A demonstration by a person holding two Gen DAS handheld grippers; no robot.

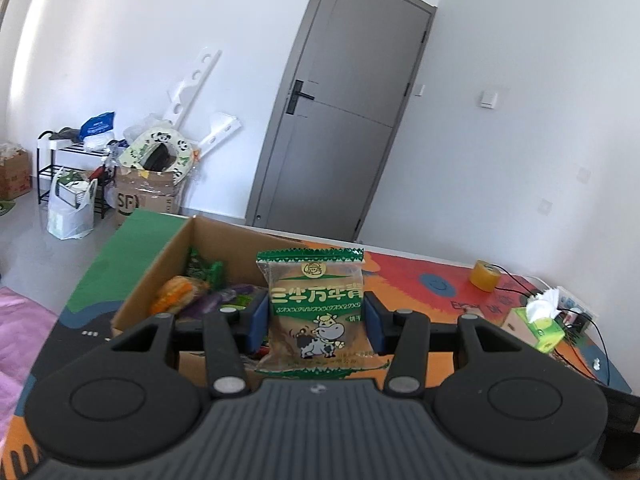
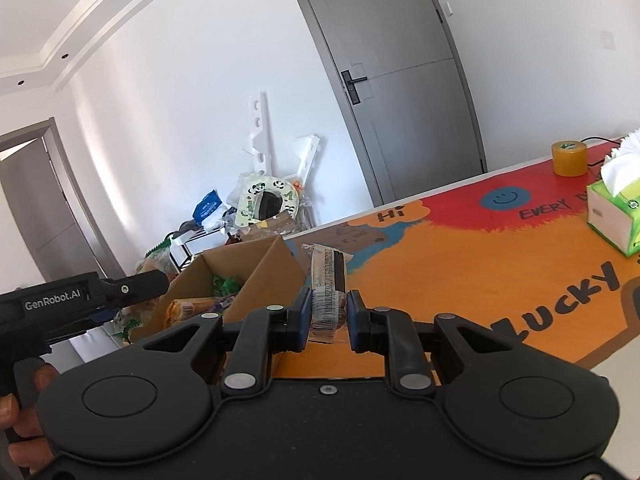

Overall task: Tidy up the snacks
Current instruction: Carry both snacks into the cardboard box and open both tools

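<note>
My left gripper [image 1: 316, 322] is shut on a green and brown biscuit packet with a cow on it [image 1: 316, 312], held upright above the near edge of an open cardboard box [image 1: 152, 280]. Several snack packets [image 1: 200, 288] lie in the box. My right gripper [image 2: 329, 320] is shut on a clear wrapped snack with a barcode [image 2: 328, 288], held upright just right of the same box [image 2: 264, 276], above the table. The left gripper also shows at the left of the right wrist view [image 2: 80, 300].
The table wears a colourful orange and red mat [image 2: 460, 264]. A green tissue box [image 2: 616, 212] and a yellow tape roll [image 2: 569, 159] stand at its far right, with black cables [image 1: 520, 286] nearby. Bags and cartons [image 1: 148, 184] are piled by the wall beside a grey door [image 1: 336, 120].
</note>
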